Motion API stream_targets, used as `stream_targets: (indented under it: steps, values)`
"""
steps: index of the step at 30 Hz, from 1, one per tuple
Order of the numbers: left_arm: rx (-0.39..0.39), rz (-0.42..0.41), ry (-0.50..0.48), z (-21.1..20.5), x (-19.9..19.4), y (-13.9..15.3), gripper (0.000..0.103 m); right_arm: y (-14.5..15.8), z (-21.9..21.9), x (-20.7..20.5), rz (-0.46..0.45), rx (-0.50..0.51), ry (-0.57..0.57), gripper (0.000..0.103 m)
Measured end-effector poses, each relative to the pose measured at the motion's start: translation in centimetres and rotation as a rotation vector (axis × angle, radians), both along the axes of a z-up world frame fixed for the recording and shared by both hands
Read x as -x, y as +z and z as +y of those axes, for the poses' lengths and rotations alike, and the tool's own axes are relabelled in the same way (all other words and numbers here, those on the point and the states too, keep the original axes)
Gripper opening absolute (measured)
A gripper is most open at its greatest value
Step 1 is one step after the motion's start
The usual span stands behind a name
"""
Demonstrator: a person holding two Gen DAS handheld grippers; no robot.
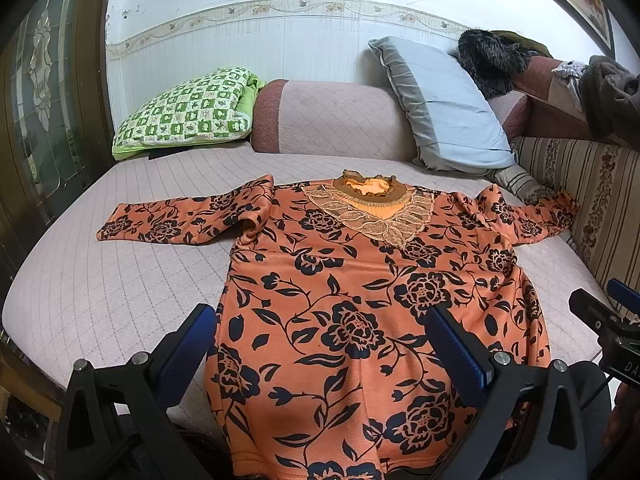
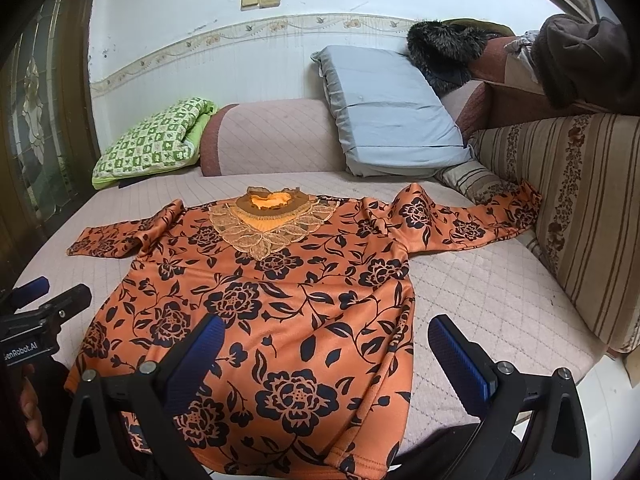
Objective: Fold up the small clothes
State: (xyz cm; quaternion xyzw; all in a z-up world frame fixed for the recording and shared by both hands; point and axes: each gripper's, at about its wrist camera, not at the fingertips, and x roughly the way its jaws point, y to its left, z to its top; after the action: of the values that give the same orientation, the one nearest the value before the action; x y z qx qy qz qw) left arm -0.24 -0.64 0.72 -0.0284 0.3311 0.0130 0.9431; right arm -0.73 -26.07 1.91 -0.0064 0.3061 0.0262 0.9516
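An orange top with black flowers lies flat, front up, on the pink quilted bed, collar away from me, both sleeves spread out. It also shows in the right wrist view. My left gripper is open above the hem's left part, holding nothing. My right gripper is open above the hem's right part, holding nothing. The right gripper shows at the right edge of the left view. The left gripper shows at the left edge of the right view.
A green checked pillow, a pink bolster and a grey-blue pillow lie at the head. A striped sofa back runs along the right, touching the right sleeve. A dark wooden glass door stands at the left.
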Motion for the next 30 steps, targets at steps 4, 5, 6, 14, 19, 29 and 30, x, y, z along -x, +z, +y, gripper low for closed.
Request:
stream_targets:
  steps: [4, 5, 6, 14, 19, 29, 30]
  values:
    - [-0.003, 0.001, 0.0, 0.0, 0.0, 0.0, 0.103, 0.0, 0.1, -0.2, -0.001, -0.001, 0.004, 0.103]
    - [-0.002, 0.0, 0.0, 0.0, 0.0, 0.0, 0.103, 0.0, 0.1, -0.3, -0.001, -0.001, 0.005, 0.103]
    - [-0.001, 0.001, -0.001, 0.0, 0.0, 0.0, 0.103, -0.1, 0.1, -0.3, 0.0, -0.002, 0.005, 0.103]
    - [0.01, 0.015, 0.003, 0.7, -0.2, -0.5, 0.103, -0.6, -1.1, -2.0, 0.042, -0.088, 0.034, 0.103]
    - [0.039, 0.081, 0.037, 2.3, -1.7, -2.5, 0.103, -1.6, -8.4, -6.1, 0.1, -0.321, -0.023, 0.103]
    - [-0.009, 0.194, 0.049, 2.1, -4.9, -7.0, 0.103, -5.7, -30.7, -21.3, 0.16, -0.567, -0.431, 0.073]
    - [-0.012, 0.204, 0.047, 2.1, -5.2, -7.3, 0.103, -6.3, -32.5, -22.9, 0.171, -0.583, -0.475, 0.073]
